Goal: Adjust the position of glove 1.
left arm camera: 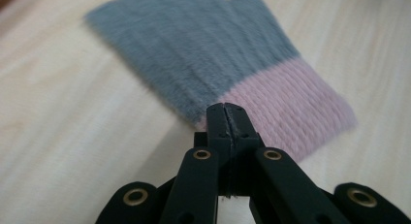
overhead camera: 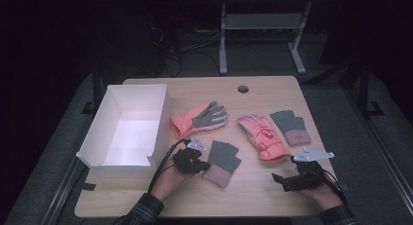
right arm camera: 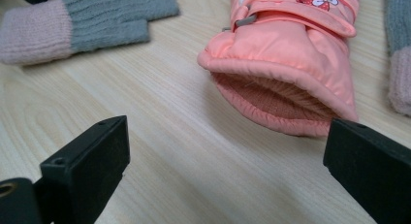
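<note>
A knit glove (overhead camera: 222,161) (left arm camera: 203,54), grey with a pink cuff, lies flat at the table's front middle. My left gripper (overhead camera: 202,164) (left arm camera: 227,118) is shut, its tips at the glove's near edge where grey meets pink. Nothing shows between the jaws. My right gripper (overhead camera: 288,171) (right arm camera: 225,136) stands wide open near the front right, low over the wood. Just ahead of it lies the open cuff of a salmon-pink ski glove (overhead camera: 262,135) (right arm camera: 286,54). The first knit glove (right arm camera: 87,20) lies off to its left.
An open white box (overhead camera: 160,122) stands at the left. A pink glove with a grey palm (overhead camera: 200,119) lies mid-table. A second grey and pink knit glove (overhead camera: 290,126) (right arm camera: 400,49) lies beside the ski glove. A cable hole (overhead camera: 243,88) is at the table's back edge.
</note>
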{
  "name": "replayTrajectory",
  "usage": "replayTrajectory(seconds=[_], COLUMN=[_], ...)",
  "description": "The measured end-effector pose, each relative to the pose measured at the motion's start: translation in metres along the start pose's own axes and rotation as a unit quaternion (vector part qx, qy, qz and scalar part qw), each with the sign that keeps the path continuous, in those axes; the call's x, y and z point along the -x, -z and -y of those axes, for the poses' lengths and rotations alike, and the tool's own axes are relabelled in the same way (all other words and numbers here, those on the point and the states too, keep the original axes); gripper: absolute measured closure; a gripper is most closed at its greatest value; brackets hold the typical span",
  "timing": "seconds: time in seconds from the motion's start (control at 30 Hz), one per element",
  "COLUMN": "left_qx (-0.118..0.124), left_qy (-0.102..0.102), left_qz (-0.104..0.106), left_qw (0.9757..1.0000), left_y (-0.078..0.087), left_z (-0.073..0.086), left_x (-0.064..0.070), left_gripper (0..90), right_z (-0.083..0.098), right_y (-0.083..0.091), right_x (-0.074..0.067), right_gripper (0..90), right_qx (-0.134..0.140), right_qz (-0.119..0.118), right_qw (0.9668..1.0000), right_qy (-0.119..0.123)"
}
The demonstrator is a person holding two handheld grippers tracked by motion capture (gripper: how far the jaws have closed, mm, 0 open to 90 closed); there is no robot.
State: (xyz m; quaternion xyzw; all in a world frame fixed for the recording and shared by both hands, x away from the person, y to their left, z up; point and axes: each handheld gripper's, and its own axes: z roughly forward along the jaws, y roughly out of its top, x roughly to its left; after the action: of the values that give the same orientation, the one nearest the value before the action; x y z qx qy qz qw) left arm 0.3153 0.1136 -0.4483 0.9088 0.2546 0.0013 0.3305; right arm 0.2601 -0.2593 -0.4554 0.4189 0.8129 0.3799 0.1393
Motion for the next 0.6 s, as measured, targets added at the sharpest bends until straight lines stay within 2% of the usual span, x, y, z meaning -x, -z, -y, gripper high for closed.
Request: replayTrajectory(seconds=[0.03, 0.2, 0.33, 0.5, 0.6], left_qx=[-0.006, -0.003, -0.007, -0.008, -0.005], left_qy=[-0.01, -0.012, -0.028, -0.04, -0.048], left_qz=[0.003, 0.021, 0.04, 0.052, 0.052], left_qw=[0.9999, 0.9997, 0.9988, 0.9978, 0.9975], left_y=[0.001, -0.004, -0.01, -0.017, -0.017], left_z=[0.0, -0.001, -0.006, -0.01, -0.011], left_x=[0.002, 0.017, 0.028, 0.037, 0.039], left_gripper=[89.8, 89.8, 89.8, 89.8, 89.8], right_z=[0.0, 0.0, 0.001, 0.0, -0.001], right_y=[0.0, 0.0, 0.0, 0.0, -0.001], right_x=[0.0, -0.002, 0.001, 0.0, -0.002], right_gripper=[2.4, 2.4, 2.4, 2.4, 2.4], right_qx=[0.002, 0.001, 0.0, 0.0, -0.002], right_qz=[0.0, -0.001, 0.0, -0.002, -0.003], right_qw=[1.0, 1.0, 1.0, 1.0, 1.0], right_qy=[0.003, 0.001, 0.004, 0.003, 0.007])
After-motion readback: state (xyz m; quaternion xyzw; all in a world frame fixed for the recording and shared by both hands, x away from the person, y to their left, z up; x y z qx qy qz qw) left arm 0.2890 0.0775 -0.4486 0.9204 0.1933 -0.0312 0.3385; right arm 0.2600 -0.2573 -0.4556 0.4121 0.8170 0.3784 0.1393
